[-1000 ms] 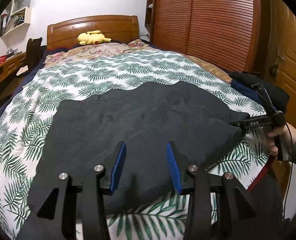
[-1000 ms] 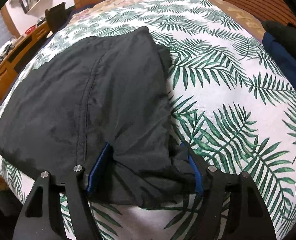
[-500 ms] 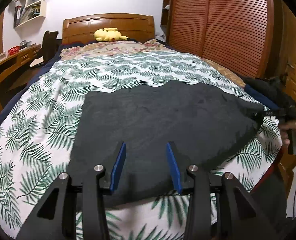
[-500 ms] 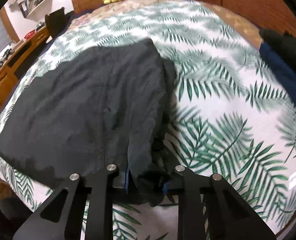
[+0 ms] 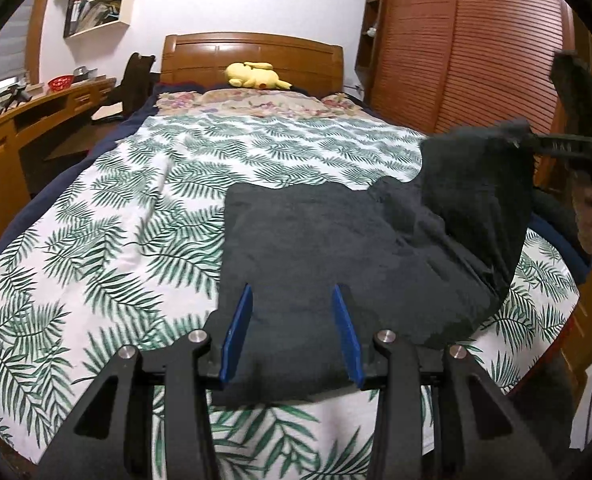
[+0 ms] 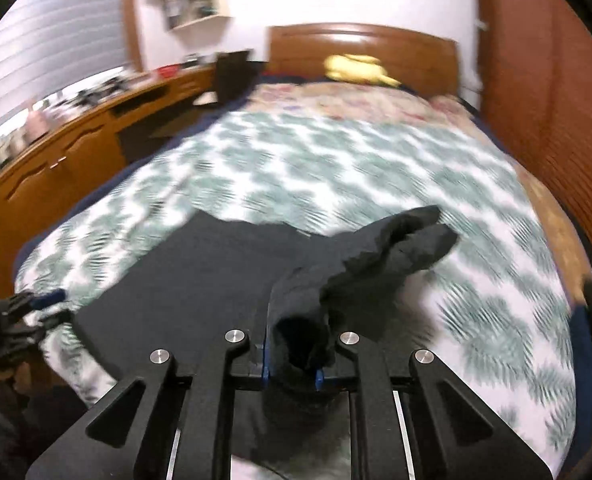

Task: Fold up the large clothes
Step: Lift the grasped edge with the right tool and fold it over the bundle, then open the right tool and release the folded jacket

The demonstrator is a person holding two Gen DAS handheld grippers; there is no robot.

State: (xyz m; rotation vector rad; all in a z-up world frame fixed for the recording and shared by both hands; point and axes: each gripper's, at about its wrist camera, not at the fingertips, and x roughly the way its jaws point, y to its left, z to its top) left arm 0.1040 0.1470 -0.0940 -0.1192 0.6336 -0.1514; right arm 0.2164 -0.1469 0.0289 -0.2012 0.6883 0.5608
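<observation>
One fuzzy dark garment (image 5: pixel 316 248), R claw (image 6: pixel 292 360) pinching corner.

**Where there is room on the bed, and what is in the way**

The leaf-print blanket (image 5: pixel 116 216) is bare on the left side and up toward the pillows, so a gripper could pass there. The dark garment (image 5: pixel 316 248) covers the near right part. Its right edge is lifted up off the bed by the right gripper (image 6: pixel 292 354), which is pinched tight on the cloth, so that side is blocked. The left gripper (image 5: pixel 292 336) has its fingers apart over the near edge of the garment. A wooden desk (image 5: pixel 12 136) stands along the left, a wardrobe (image 5: pixel 456 48) along the right, a yellow plush toy (image 5: pixel 254 76) by the headboard
</observation>
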